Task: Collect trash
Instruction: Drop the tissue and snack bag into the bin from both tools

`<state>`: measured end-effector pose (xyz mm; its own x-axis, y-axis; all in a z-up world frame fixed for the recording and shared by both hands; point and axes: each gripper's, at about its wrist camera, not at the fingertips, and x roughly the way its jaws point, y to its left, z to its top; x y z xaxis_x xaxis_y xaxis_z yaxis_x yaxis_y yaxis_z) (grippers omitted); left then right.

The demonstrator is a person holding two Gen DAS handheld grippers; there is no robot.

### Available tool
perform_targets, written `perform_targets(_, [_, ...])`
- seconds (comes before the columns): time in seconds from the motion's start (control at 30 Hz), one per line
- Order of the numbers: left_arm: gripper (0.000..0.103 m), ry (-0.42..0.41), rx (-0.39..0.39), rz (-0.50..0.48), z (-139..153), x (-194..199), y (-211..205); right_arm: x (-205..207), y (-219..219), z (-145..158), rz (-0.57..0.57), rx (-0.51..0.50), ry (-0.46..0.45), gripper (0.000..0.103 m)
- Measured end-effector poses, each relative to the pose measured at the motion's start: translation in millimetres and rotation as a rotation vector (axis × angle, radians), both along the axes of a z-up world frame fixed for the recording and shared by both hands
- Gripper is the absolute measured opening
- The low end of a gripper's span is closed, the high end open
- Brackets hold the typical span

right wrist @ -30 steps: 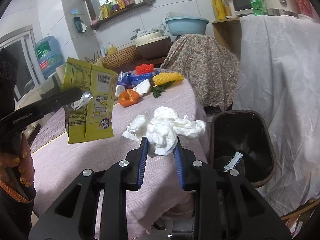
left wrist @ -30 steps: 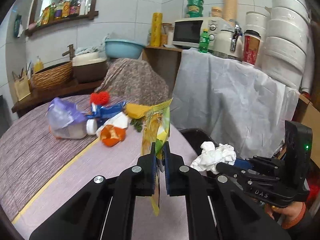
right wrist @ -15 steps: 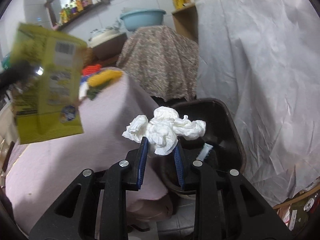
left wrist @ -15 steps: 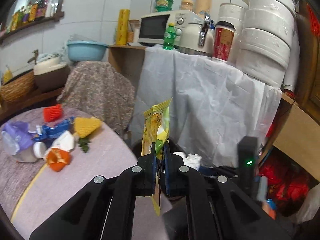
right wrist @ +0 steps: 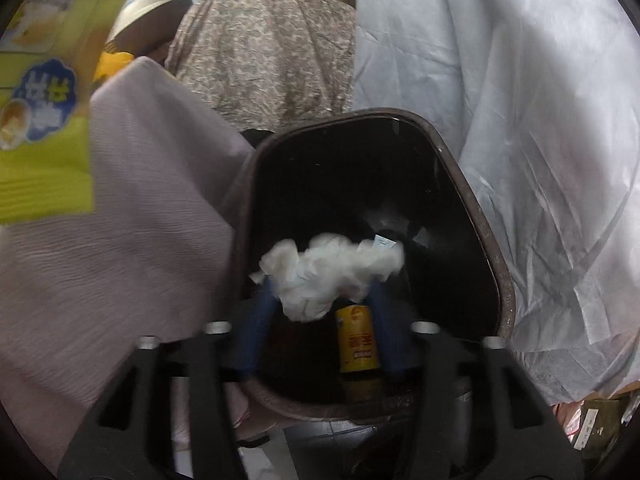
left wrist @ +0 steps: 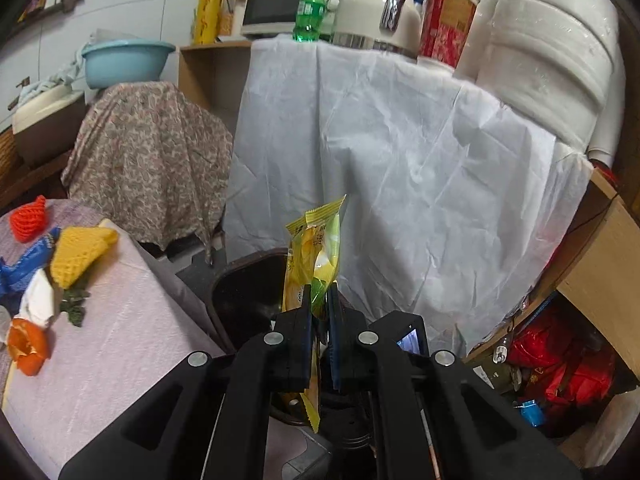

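The crumpled white tissue (right wrist: 328,276) sits directly over the mouth of the dark trash bin (right wrist: 496,280), and that is the relation the drop depends on: straight down from the right tongs (right wrist: 320,300) lies the bin's open interior, where a yellow-labelled can (right wrist: 357,340) and some scraps of paper already lie. The right tongs look spread, their blue pads standing wide on either side of the wad; motion blur makes it hard to be sure, but the tissue seems to be loose between them, no longer pinched.

The left tongs (left wrist: 319,316) are clamped together on a yellow snack wrapper (left wrist: 316,252), which stands upright with its long axis vertical, one end rising above the pads and the other hanging below. In the left wrist view the bin's rim (left wrist: 224,276) shows just beyond and to the left of the wrapper, so this hand is near the opening but probably not yet squarely over it. The right hand is the better placed of the two.

The desk (left wrist: 120,344), covered in a mauve cloth, sits just beside the bin on its left and carries more litter: an orange peel (left wrist: 26,344), a yellow foam net (left wrist: 78,254), a red foam net (left wrist: 32,220), a blue wrapper (left wrist: 24,270). Behind the bin hang a white sheet (left wrist: 400,184) and a patterned brown cloth (left wrist: 152,156); a microwave (left wrist: 278,4) and a green bottle (left wrist: 308,12) stand above
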<state>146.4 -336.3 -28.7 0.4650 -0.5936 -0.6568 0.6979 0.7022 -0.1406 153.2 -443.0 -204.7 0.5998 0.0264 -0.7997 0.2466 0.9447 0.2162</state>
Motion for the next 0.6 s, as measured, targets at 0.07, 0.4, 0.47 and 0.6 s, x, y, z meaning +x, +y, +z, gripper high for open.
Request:
perform_targets(0.07, [0.007, 0.006, 0.023, 0.002, -5.8, 8.2, -7.2, -1.5, -2.3, -3.3, -0.014, -0.015, -0.003, 0.068])
perform_targets(0.4, [0.007, 0.117, 0.112, 0.011, -48.6, 45.7, -56.5, -40.6, -21.2, 8.4, -0.092, -0.027, -0.059, 0.074])
perform_targets(0.47, [0.007, 0.157, 0.123, 0.015, -59.5, 52.2, -63.7, -48.2, -26.2, 8.9, -0.118, -0.037, -0.057, 0.074])
perform_targets(0.6, [0.007, 0.233, 0.158, 0.027, -84.0, 64.9, -78.4, -60.2, -36.4, 6.4, -0.156, -0.028, -0.054, 0.074])
